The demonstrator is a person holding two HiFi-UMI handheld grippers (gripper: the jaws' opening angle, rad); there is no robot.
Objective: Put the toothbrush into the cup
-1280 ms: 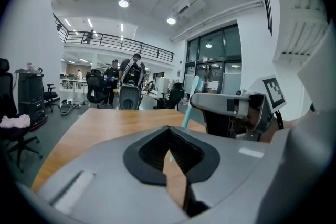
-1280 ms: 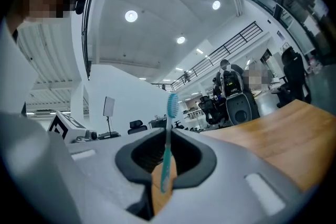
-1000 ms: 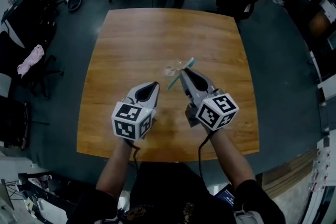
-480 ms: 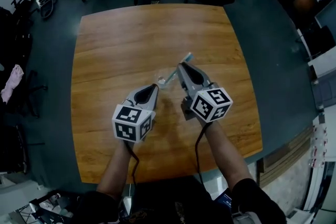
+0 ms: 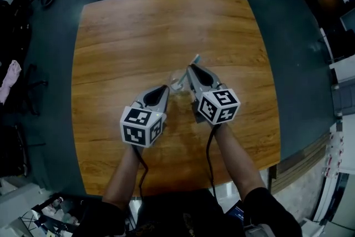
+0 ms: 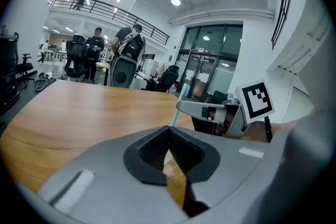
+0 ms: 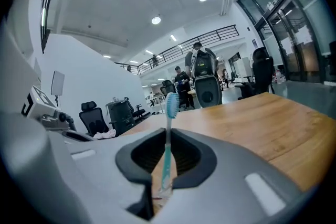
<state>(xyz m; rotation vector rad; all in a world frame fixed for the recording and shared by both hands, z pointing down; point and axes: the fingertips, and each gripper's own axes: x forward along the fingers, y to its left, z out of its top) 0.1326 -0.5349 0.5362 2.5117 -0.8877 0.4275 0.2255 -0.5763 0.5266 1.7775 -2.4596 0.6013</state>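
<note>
the right tool [image 5: 191, 70] hangs over the middle of the wooden desk [image 5: 138, 30], a little toward the near edge. its jaws are pressed onto the toothbrush [image 5: 194, 59]. in the right gripper view the right tool [image 7: 167, 131] pinches the teal handle of the toothbrush [image 7: 166, 157] part way down. the brush stands upright there, with its pale blue bristle head well above the jaws and the lower end of the handle below them.

in the head view the bristle end pokes out past the tool tips toward the far edge of the desk. the handle slants down to the left to a clear cup [image 5: 177, 79], which is faint against the wood. the cup sits just beside the right tool's tips, between the two tools. whether the handle tip is inside the cup i cannot tell.

the left tool [image 5: 164, 88] is just left of the cup and nearer the near edge. in the left gripper view the left tool [image 6: 169, 131] has its jaws pressed together at the tips with nothing between them, and only desk wood shows through the slit below.
</note>
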